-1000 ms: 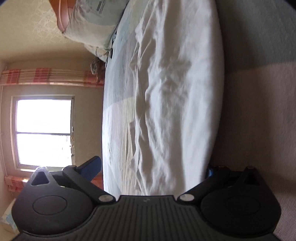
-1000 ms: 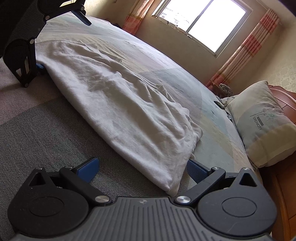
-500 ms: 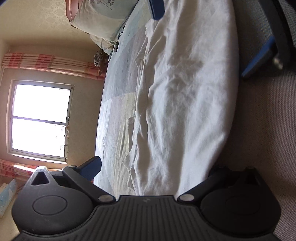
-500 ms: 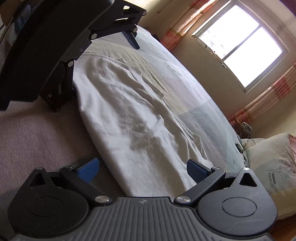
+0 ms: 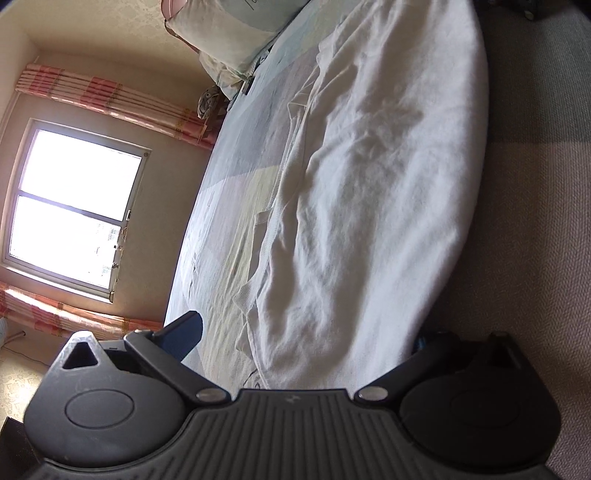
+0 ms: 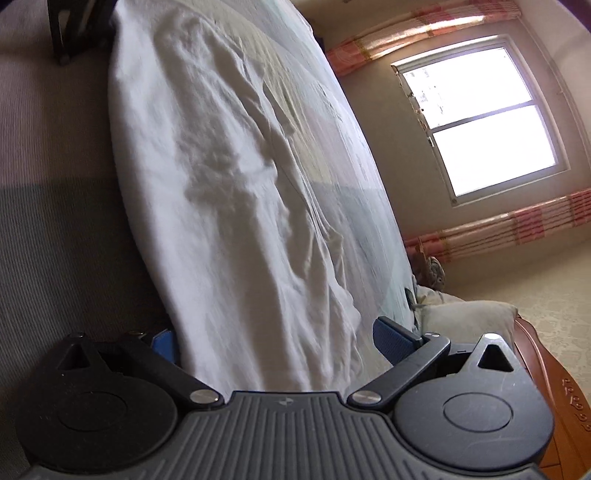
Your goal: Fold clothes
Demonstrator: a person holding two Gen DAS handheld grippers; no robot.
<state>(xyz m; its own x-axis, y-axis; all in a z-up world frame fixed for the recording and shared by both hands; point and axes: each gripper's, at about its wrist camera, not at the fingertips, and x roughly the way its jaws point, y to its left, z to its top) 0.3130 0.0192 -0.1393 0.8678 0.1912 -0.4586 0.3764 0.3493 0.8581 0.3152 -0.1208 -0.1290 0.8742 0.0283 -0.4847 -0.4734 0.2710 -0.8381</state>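
Observation:
A long, wrinkled white garment (image 5: 369,192) lies stretched along the bed, seen from each end in the two wrist views. My left gripper (image 5: 303,338) is open at one end, its blue-padded fingers (image 5: 184,332) standing either side of the cloth edge. At the opposite end, my right gripper (image 6: 275,339) is open too, and the white garment (image 6: 236,206) passes between its blue pads (image 6: 388,334). In the right wrist view the left gripper (image 6: 74,26) shows as a dark shape at the far end. Neither jaw presses the cloth.
A grey ribbed blanket (image 5: 535,221) borders one side of the garment and a pale patterned sheet (image 5: 236,206) the other. A pillow (image 5: 236,33) and a wooden headboard (image 6: 554,387) are at the head end. A bright window (image 6: 480,122) with striped curtains fills the wall.
The right gripper has moved in over the garment's end and rolled, so the cloth now sits between its fingers. The left gripper has tilted slightly and stays at its end.

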